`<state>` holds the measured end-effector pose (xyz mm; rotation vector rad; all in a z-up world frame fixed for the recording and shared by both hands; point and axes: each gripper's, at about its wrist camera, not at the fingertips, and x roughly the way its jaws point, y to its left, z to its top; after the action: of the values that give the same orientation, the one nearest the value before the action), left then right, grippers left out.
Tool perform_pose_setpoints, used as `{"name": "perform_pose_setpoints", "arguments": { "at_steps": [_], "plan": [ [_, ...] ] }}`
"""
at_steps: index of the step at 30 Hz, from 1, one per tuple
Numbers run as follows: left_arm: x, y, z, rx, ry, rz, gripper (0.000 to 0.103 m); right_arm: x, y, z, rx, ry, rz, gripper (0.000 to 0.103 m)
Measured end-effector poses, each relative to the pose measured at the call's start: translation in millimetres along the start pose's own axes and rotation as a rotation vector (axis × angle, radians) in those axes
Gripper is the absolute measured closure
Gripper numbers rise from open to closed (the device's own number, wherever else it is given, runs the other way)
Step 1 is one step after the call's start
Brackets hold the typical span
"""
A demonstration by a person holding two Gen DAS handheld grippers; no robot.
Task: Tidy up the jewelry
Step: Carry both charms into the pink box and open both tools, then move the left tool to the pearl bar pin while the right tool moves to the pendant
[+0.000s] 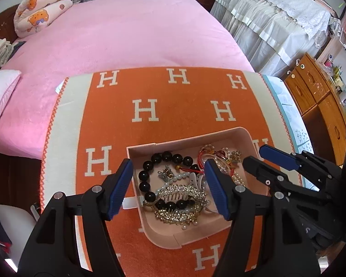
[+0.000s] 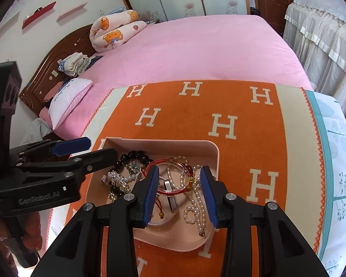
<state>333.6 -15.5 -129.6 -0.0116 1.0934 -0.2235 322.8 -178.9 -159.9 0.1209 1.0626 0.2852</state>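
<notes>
A pink tray [image 1: 221,136] [image 2: 215,154] sits on an orange blanket with white H letters [image 1: 147,110]. It holds a black bead bracelet [image 1: 163,158] [image 2: 136,155], a gold rhinestone hair comb [image 1: 184,207], a red string bracelet [image 2: 170,161], a clear bangle and a pearl strand [image 2: 198,198]. My left gripper [image 1: 167,189] is open above the tray's left half, empty. My right gripper [image 2: 180,194] is open above the tray's right half, empty; it also shows in the left wrist view [image 1: 260,159].
The blanket lies on a board over a pink bed [image 1: 117,30]. Pillows [image 2: 69,99] and a rolled quilt [image 2: 115,30] lie at the headboard. A wooden cabinet [image 1: 316,97] stands to the right, and lace-covered furniture [image 1: 272,20] behind.
</notes>
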Motion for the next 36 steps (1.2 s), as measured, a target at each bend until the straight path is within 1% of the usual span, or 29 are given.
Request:
{"name": "perform_pose_setpoints", "arguments": {
  "at_steps": [10, 17, 23, 29, 36],
  "plan": [
    [-43, 4, -15, -0.019, -0.061, -0.012, 0.042, -35, 6, -6, 0.012, -0.053, -0.012, 0.066],
    [-76, 6, -40, -0.010, -0.100, -0.017, 0.042, -61, 7, -27, 0.055, -0.061, 0.012, 0.066],
    [-96, 5, -71, 0.018, -0.111, -0.025, 0.042, -82, 6, -62, 0.092, -0.060, 0.005, 0.066],
    [-103, 4, -111, 0.069, -0.084, -0.046, 0.042, -99, 6, -99, 0.112, -0.056, -0.013, 0.066],
    [-98, 2, -162, 0.196, -0.030, -0.090, 0.042, -107, 5, -152, 0.145, -0.027, -0.027, 0.066]
  ]
}}
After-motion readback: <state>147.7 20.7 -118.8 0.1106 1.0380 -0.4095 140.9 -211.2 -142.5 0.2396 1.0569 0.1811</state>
